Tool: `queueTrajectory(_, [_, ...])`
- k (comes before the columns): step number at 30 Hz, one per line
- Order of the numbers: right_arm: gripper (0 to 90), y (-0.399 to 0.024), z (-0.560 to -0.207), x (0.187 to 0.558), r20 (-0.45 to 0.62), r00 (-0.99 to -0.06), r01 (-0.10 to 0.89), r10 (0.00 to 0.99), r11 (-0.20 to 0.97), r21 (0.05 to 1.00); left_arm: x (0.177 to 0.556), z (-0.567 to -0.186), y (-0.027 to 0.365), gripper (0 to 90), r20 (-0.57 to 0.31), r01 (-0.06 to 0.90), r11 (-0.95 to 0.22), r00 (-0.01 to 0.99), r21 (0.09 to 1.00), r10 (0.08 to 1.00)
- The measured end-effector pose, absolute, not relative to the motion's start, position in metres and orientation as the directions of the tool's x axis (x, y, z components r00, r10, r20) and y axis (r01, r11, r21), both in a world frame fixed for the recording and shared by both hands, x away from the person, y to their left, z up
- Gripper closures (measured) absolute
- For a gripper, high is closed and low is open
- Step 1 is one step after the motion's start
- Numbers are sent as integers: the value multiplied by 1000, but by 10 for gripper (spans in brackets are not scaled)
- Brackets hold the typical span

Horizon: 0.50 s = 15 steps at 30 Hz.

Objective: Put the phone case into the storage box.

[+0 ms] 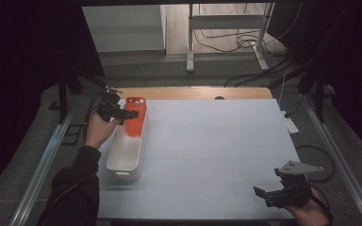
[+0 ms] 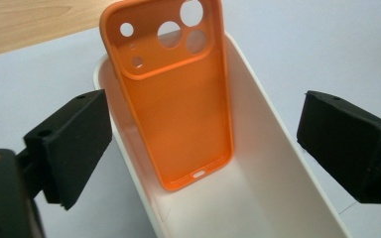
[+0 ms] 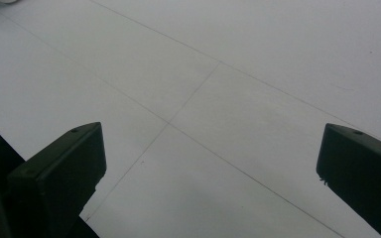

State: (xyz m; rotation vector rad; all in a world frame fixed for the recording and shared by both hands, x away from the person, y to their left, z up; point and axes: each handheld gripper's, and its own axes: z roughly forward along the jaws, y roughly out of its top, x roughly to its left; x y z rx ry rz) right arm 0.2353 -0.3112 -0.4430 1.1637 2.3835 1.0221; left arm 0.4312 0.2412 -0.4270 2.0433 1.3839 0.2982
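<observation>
A white table [image 1: 207, 155] is seen from above, covering most of the frame. At left of centre a sleeved forearm is raised from the bottom edge, and the left gripper [image 1: 131, 114] is held over the far end of a long white bin [image 1: 122, 157]. Its jaws are spread wide, nothing between them. An orange phone case [image 1: 135, 117] is leaned upright inside the bin's far end, its top edge above the rim; in the left gripper view its camera cut-outs are seen. At lower right the right gripper [image 1: 263, 196] is held low over bare table, its hand cut off by the frame edge, jaws wide apart.
</observation>
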Motion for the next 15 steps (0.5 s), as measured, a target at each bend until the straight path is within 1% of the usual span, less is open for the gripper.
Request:
queueTrajectory(2, [0, -311, -443, 235, 40, -628, 566, 777, 420, 710, 429, -427, 240, 54, -150, 740, -248, 426, 625, 892])
queueTrajectory(12, [0, -310, -443, 235, 38, -631, 567, 775, 428, 704, 418, -425, 241, 13, -143, 712, -260, 453, 653, 880])
queueTrajectory(15, [0, -309, -443, 235, 34, -630, 568, 776, 430, 701, 414, -424, 240, 5, -122, 702, -280, 464, 655, 877])
